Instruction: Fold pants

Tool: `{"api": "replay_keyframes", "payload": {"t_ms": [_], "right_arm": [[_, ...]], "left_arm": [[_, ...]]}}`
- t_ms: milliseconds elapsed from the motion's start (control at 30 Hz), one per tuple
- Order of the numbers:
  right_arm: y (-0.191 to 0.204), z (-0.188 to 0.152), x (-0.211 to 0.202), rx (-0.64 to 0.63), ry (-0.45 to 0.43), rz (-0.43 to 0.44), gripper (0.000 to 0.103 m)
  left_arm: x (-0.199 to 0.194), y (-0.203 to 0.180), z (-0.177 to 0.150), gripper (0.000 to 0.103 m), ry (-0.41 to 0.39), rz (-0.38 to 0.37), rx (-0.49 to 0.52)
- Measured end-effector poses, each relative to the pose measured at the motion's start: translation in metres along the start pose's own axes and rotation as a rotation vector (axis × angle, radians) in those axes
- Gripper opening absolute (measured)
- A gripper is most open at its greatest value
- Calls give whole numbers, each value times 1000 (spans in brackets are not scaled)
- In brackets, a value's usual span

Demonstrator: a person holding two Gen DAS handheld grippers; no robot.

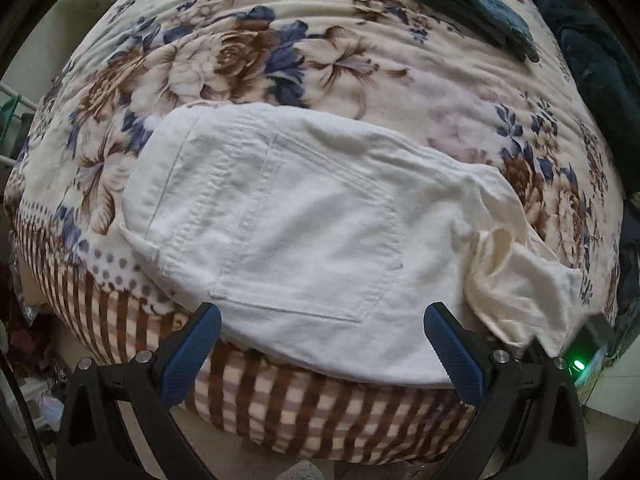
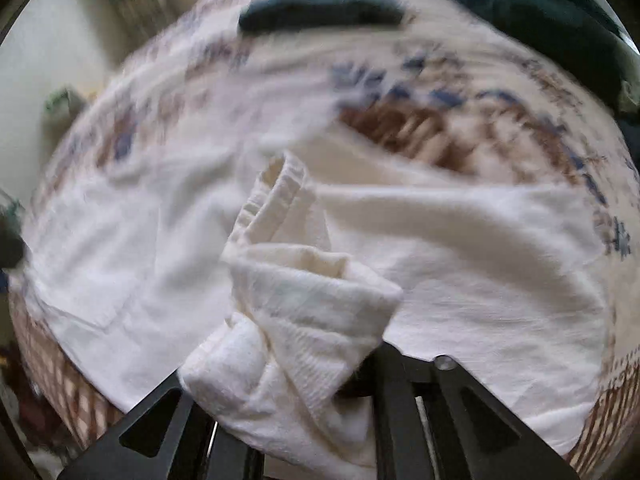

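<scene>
White pants (image 1: 296,216) lie on the floral bed cover (image 1: 248,60), back pocket up, waistband to the left. My left gripper (image 1: 320,344) is open and empty, its blue pads just in front of the pants' near edge. In the right wrist view my right gripper (image 2: 288,368) is shut on a bunched hem of the white pants (image 2: 304,300) and holds it above the rest of the pants (image 2: 480,248). That bunch also shows in the left wrist view (image 1: 516,276). The right fingertips are hidden by cloth.
A folded dark teal garment (image 1: 472,4) lies at the far side of the bed, also seen blurred in the right wrist view (image 2: 320,14). A dark blanket (image 1: 600,60) lies at the right. The bed's striped front edge (image 1: 320,408) drops to the floor.
</scene>
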State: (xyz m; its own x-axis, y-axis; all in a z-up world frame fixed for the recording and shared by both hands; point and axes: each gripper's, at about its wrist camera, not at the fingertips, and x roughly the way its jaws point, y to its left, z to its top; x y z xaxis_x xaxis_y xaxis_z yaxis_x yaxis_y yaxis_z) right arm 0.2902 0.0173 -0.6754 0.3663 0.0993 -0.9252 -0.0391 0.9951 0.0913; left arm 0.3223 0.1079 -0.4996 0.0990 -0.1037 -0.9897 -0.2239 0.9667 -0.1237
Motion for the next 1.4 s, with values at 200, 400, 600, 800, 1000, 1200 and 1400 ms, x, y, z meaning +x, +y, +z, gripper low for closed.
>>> {"api": "replay_keyframes", "payload": {"t_ms": [200,400,600,800,1000,1200,1400], "right_arm": [[-34,9,-25,132,81,257,83],[-136,-3,-90,421,13,418,91],[-226,-35,-64,565,144,164,91],[-253,-68,-10,438,375,54,91],[-279,-53,-31,473,394,167,90],[-268,25,-24,311,331,265,53],[-269,81,34,212,369,184,44]], "left_arm": [[7,-26,14,103,-12,-74,17],[30,-98,32,103,22,-153,70],[87,-176,42,103,16,56,326],[119,-140,41,103,120,54,179],[66,-129,19,103,62,35,132],[74,-133,-31,103,104,124,198],[98,-98,-43,103,129,137,100]]}}
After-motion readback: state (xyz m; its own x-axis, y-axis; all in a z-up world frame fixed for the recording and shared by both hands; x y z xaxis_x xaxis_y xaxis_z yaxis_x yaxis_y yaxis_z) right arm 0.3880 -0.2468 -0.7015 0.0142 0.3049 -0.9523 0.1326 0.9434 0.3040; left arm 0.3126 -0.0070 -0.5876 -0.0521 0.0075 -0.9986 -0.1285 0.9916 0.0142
